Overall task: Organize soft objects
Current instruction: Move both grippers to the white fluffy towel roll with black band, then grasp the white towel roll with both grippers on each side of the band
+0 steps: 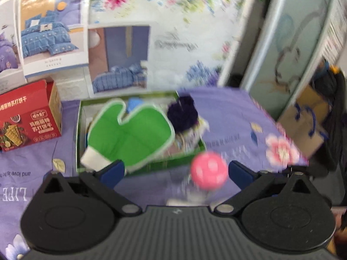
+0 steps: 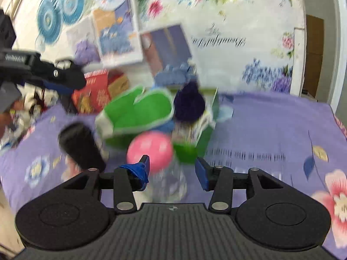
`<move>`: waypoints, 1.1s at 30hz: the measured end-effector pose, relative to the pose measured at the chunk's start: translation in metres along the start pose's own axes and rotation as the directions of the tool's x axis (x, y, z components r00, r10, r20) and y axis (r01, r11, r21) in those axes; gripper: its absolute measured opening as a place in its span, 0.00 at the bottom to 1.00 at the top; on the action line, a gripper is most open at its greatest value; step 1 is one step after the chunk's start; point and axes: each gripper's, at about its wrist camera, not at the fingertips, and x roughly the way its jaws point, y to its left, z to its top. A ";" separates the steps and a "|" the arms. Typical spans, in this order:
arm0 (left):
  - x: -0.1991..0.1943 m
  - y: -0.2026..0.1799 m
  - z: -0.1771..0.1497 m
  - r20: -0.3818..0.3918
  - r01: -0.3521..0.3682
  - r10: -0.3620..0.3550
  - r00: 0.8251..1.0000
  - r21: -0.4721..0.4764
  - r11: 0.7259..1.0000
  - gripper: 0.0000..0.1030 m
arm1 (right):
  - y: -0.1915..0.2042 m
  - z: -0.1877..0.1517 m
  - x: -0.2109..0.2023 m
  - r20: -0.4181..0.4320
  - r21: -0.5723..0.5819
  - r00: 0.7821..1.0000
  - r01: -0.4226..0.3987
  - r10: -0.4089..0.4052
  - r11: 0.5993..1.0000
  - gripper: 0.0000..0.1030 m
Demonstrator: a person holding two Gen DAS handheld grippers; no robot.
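A purple bedsheet printed with flowers and lettering [image 1: 234,117] covers the surface below both tongs; whether a bed or a desk lies beneath cannot be told. Ahead of the left tongs [image 1: 175,171], a shallow green cardboard box [image 1: 80,130] sits on the sheet, and the same box [image 2: 203,138] lies just beyond the right tongs [image 2: 172,169]. Left of the box from the left tongs stands a red biscuit carton with Chinese print [image 1: 28,119], its top flaps open. Draped over the box's left half is a bright green oven mitt with white trim [image 1: 130,134], its cuff hanging over the near rim toward the left finger of the left tongs. Beside the mitt, on the box's right side, sits a dark purple fluffy pom-pom [image 1: 183,112] atop a patterned soft item too blurred to name. A black cylindrical container [image 2: 81,149] stands on the sheet to the left of the right tongs. A pink ball with pale spots [image 1: 209,171] lies just outside the box's near corner, resting on what seems a clear glass or jar, blurred; in the left wrist view it sits between the fingers, nearer the right one, and in the right wrist view the ball [image 2: 151,149] is just past the left fingertip. Both tongs are spread wide and grip nothing. The left tongs [image 2: 65,84] also show at the far left of the right wrist view.
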 end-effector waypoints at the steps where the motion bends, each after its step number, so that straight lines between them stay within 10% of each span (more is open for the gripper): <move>1: -0.001 -0.005 -0.013 -0.016 -0.005 0.006 1.000 0.039 0.999 0.98 | 0.006 -0.012 -0.001 -0.037 -0.036 0.999 -0.012 0.010 0.999 0.30; 6: 0.008 -0.024 -0.068 -0.081 -0.018 0.043 0.996 0.291 0.957 0.98 | 0.028 -0.043 0.001 -0.122 -0.226 0.993 -0.033 0.006 0.974 0.30; 12: 0.044 -0.042 -0.098 -0.105 0.086 -0.027 0.994 0.614 0.784 0.98 | 0.028 -0.034 0.025 -0.188 -0.370 0.981 -0.118 0.051 0.922 0.31; 16: 0.077 -0.050 -0.094 -0.165 0.194 -0.111 0.980 0.664 0.722 0.98 | 0.019 -0.024 0.042 -0.270 -0.438 0.955 -0.232 0.119 0.869 0.31; 33: 0.151 -0.051 -0.089 -0.264 0.253 -0.094 0.960 0.675 0.693 0.98 | -0.001 -0.014 0.099 -0.428 -0.395 0.867 -0.433 0.255 0.810 0.34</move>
